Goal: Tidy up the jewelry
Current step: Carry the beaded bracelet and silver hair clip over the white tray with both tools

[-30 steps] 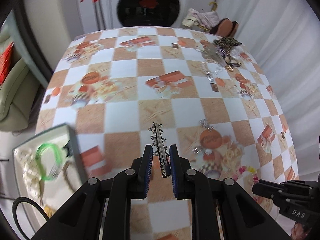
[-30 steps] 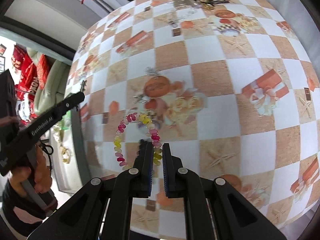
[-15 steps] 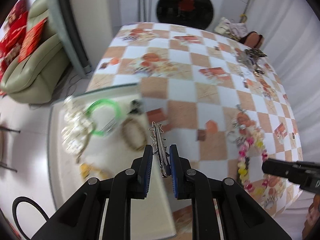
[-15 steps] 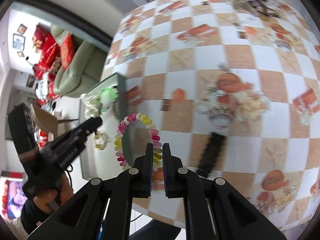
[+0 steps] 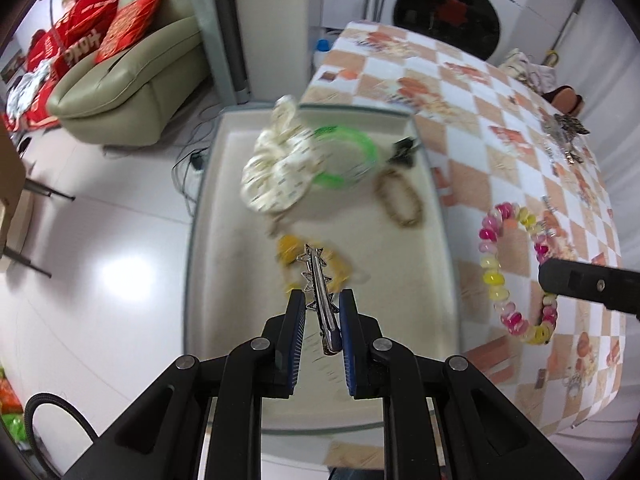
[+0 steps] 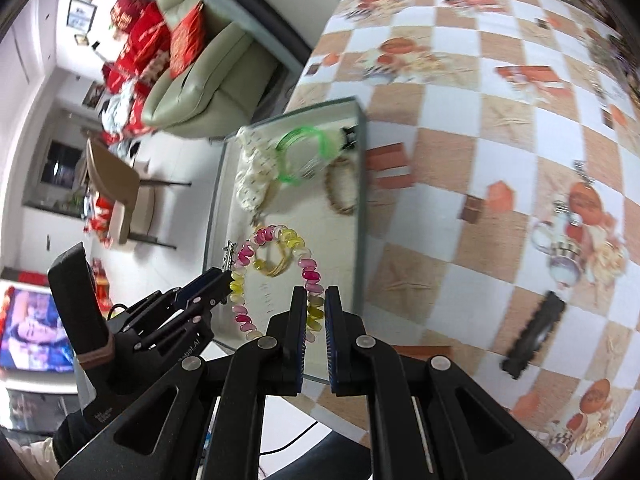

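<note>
Both hand-held grippers now over tray (image 5: 200, 184) (rim clear): left (image 5: 322, 312) clamps hairpin (image 5: 320, 280), right (image 6: 316, 312) bracelet (image 6: 276, 272)

Both cams ride the grippers, looking steeply down past their own jaws from close above. Left one sits over the tray (image 5: 400, 364); right one over the tray's near edge and the desk (image 6: 500, 128). Both catch the tray, desk and sofa (image 5: 132, 68).

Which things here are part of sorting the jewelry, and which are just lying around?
Part of the job:
- silver hair clip in left gripper
- pink-yellow spiral bracelet in right gripper
- tray
- green bangle

Lying about:
- sofa
- washing machine
</note>
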Action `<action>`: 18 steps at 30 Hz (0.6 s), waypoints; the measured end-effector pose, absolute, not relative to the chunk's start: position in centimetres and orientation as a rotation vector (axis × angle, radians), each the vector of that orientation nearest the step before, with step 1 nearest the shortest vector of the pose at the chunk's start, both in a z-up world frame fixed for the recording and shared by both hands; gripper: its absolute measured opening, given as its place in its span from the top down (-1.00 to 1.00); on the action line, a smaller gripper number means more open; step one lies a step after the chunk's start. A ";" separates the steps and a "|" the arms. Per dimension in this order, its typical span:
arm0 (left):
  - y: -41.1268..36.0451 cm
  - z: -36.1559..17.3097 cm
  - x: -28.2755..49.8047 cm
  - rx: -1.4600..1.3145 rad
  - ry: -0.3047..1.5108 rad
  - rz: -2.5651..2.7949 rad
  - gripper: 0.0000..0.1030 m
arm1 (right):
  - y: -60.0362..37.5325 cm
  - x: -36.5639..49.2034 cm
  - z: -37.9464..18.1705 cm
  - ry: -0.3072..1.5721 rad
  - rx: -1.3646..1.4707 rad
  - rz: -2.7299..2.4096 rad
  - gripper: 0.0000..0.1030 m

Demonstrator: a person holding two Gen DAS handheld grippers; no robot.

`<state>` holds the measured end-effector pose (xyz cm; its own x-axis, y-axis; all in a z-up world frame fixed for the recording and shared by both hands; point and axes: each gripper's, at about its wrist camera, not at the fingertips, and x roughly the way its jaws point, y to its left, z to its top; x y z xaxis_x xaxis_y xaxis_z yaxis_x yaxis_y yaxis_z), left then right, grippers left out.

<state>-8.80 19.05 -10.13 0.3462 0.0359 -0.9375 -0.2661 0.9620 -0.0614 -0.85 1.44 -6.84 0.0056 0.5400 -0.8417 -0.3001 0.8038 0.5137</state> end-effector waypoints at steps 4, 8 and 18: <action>20.3 -11.4 -10.0 -0.224 1.224 0.223 0.58 | 4.0 -1.4 -8.2 1.442 0.128 0.689 0.82; 21.0 -12.8 -10.7 -0.222 1.245 0.234 0.58 | 6.1 -1.8 -10.1 1.472 0.037 0.696 0.82; 21.1 -15.5 -11.7 -0.213 1.295 0.242 0.58 | 9.0 -1.9 -13.8 1.510 -0.127 0.699 0.82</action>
<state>-11.73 21.13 -15.52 0.2540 0.0574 -0.9655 -0.2951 0.9553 -0.0208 -1.88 8.96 -13.84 -0.0919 0.3409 -0.9356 -0.4926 0.8010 0.3402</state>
